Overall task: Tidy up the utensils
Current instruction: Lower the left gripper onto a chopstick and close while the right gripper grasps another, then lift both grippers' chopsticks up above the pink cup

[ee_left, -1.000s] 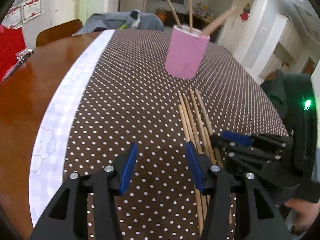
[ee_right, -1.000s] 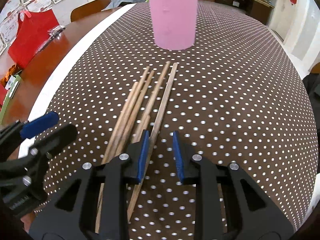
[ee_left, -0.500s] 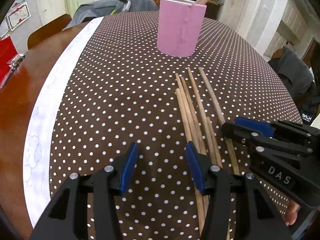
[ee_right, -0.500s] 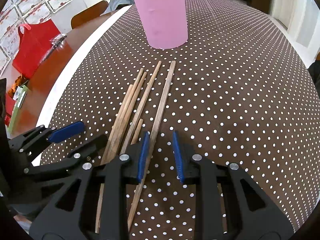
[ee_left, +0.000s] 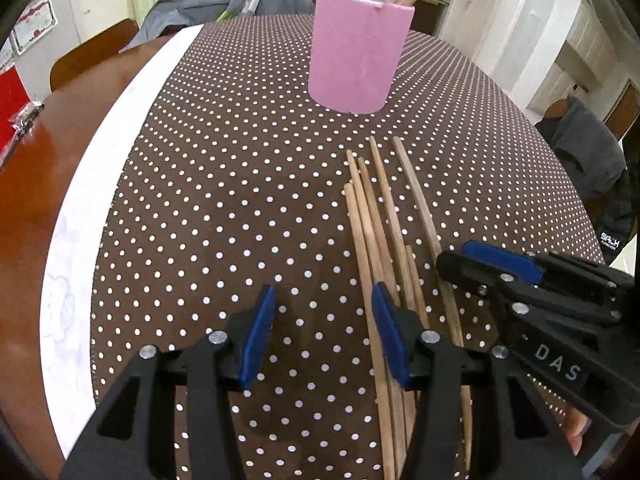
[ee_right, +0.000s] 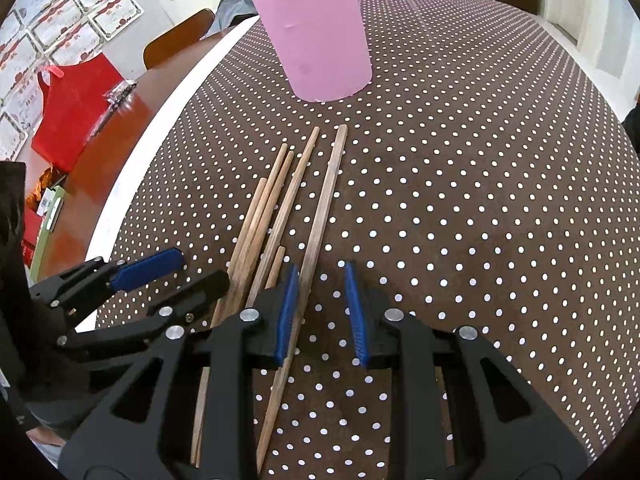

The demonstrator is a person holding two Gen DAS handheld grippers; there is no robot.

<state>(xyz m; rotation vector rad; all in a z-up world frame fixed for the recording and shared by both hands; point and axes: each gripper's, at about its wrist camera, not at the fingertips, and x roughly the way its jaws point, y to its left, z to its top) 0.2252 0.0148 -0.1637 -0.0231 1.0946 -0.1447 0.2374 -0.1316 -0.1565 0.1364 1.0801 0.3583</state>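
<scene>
Several wooden chopsticks [ee_left: 374, 220] lie side by side on the brown dotted tablecloth; they also show in the right wrist view [ee_right: 280, 208]. A pink holder [ee_left: 358, 50] with a few chopsticks standing in it stands beyond them; it also shows in the right wrist view [ee_right: 320, 36]. My left gripper [ee_left: 324, 328] is open and empty, just left of the bundle. My right gripper [ee_right: 322, 312] is open and empty, low over the rightmost chopstick [ee_right: 324, 208], which runs under its left finger. Each gripper shows in the other's view: the right one [ee_left: 496, 264] and the left one [ee_right: 160, 272].
The tablecloth [ee_left: 224, 184] has a white border [ee_left: 92, 184] on the left, with bare wooden table [ee_left: 28, 184] beyond. A red bag [ee_right: 68, 108] sits at the far left. A chair [ee_left: 92, 60] and grey cloth [ee_left: 224, 0] are behind the table.
Both grippers have moved forward, closer to the holder. The right gripper's jaws have opened wider. The chopsticks have not moved.
</scene>
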